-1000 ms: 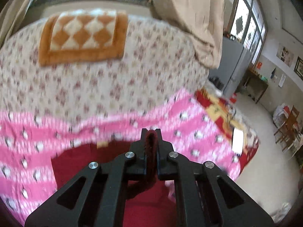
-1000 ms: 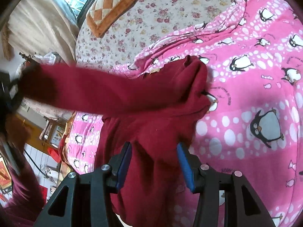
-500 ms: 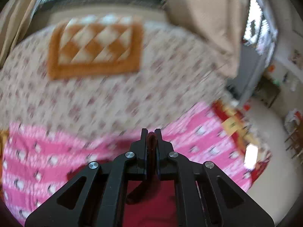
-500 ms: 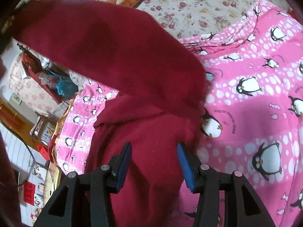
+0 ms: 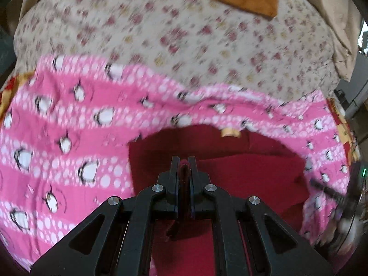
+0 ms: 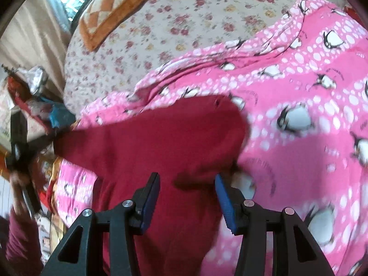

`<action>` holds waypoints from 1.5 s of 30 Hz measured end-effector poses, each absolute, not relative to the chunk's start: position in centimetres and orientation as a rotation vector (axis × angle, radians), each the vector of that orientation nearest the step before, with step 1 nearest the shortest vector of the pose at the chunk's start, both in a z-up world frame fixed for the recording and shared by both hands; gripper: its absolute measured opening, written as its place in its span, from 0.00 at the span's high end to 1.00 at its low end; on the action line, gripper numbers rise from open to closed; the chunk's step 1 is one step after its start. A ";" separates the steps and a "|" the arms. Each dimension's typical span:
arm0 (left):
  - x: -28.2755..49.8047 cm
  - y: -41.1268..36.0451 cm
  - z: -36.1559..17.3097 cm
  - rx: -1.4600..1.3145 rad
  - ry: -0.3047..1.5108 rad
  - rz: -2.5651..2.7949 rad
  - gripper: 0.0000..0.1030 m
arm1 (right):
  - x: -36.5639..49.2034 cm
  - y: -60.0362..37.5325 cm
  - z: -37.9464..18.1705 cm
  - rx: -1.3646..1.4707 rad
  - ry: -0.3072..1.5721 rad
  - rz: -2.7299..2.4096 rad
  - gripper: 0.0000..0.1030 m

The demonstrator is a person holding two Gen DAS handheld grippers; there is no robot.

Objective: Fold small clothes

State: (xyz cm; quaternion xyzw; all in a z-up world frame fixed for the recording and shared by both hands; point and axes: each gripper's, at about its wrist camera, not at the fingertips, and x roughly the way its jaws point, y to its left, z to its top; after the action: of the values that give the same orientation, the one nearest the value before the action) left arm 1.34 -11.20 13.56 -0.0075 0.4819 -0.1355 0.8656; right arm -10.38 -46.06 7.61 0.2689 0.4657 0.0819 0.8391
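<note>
Since the earlier frames, the sleeve held by the left gripper (image 5: 184,169) has come down from its raised sweep and now lies across the body of the red sweater (image 6: 161,142). Its jaws are closed nearly together, pinching a fold of red fabric between them.

Further right, the sweater rests flat on the pink penguin blanket (image 6: 299,119), which covers part of the floral bedsheet (image 6: 184,23). An orange checked cushion (image 6: 115,7) sits at the far end of the bed.

On the right, the right gripper (image 6: 187,195) hovers low over the sweater with its jaws wide apart, holding nothing.

Progress assessment: one sleeve appears folded inward but is not yet released. The opposite sleeve and the final body fold likely remain.
</note>
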 end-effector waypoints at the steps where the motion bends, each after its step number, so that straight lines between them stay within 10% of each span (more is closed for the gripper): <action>1: 1.2 -10.9 12.8 -0.015 1.029 -0.275 0.95 | -9.6 -46.5 7.5 0.557 0.989 0.142 0.51; 11: -3.6 -9.7 11.4 -0.017 1.015 -0.341 0.95 | -1.9 -44.6 10.1 0.398 1.003 0.133 0.51; 20: -6.9 -11.2 15.4 0.052 0.908 -0.427 0.95 | 4.3 -33.0 6.5 -0.324 1.326 0.316 0.51; 29: -2.4 -11.4 13.5 0.003 0.924 -0.396 0.95 | 1.9 -40.9 5.5 -0.742 1.369 0.016 0.51; 45: 3.7 -11.0 7.0 -0.037 1.025 -0.278 0.95 | -0.6 -46.1 9.7 -0.041 1.099 0.052 0.50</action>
State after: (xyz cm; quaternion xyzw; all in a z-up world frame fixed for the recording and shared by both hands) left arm 3.65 -11.00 7.04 -0.0177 0.4888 -0.1324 0.8621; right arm -0.59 -46.09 9.73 -0.0194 0.5224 0.0245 0.8522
